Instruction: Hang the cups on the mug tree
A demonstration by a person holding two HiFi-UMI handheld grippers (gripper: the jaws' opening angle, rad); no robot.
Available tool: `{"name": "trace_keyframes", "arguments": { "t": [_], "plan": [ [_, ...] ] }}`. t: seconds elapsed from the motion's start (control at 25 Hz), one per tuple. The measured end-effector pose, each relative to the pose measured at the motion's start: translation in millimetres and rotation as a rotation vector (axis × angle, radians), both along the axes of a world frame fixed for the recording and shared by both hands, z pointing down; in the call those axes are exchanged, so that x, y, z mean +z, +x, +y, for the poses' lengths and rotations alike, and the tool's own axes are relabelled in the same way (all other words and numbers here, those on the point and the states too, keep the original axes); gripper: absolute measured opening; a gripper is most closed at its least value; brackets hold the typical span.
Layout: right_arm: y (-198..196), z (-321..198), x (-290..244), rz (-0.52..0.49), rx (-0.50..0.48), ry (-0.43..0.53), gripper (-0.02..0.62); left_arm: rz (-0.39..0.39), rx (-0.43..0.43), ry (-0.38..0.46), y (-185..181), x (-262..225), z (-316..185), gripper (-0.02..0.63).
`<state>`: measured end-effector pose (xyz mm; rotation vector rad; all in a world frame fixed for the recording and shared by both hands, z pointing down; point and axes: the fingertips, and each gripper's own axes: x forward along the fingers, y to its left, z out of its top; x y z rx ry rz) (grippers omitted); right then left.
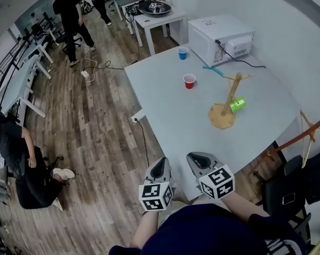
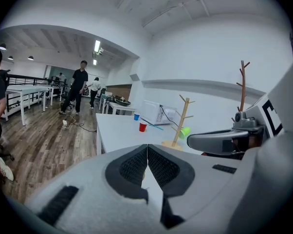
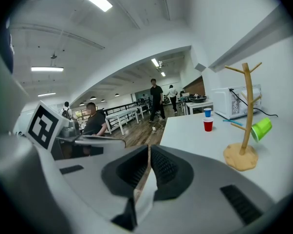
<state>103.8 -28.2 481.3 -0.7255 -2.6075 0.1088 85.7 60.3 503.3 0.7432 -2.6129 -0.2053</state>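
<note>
The wooden mug tree (image 1: 232, 97) stands on the right of the white tabletop (image 1: 165, 110). A green plastic cup (image 1: 237, 104) hangs tilted on a low peg, so that one looks done. A red plastic cup (image 1: 189, 81) and a blue plastic cup (image 1: 182, 53) stand upright further back, waiting. The left gripper (image 1: 161, 164) and right gripper (image 1: 196, 157) hover at the near edge, jaws closed and empty — nothing to carry yet.
</note>
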Motion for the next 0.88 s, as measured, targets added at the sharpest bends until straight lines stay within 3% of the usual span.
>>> {"name": "trace_keyframes", "arguments": {
  "t": [0.88],
  "plan": [
    [-23, 88, 1, -0.025, 0.226, 0.007, 0.037, 0.006, 0.222, -0.005, -34, 9, 90, 0.02]
  ]
}}
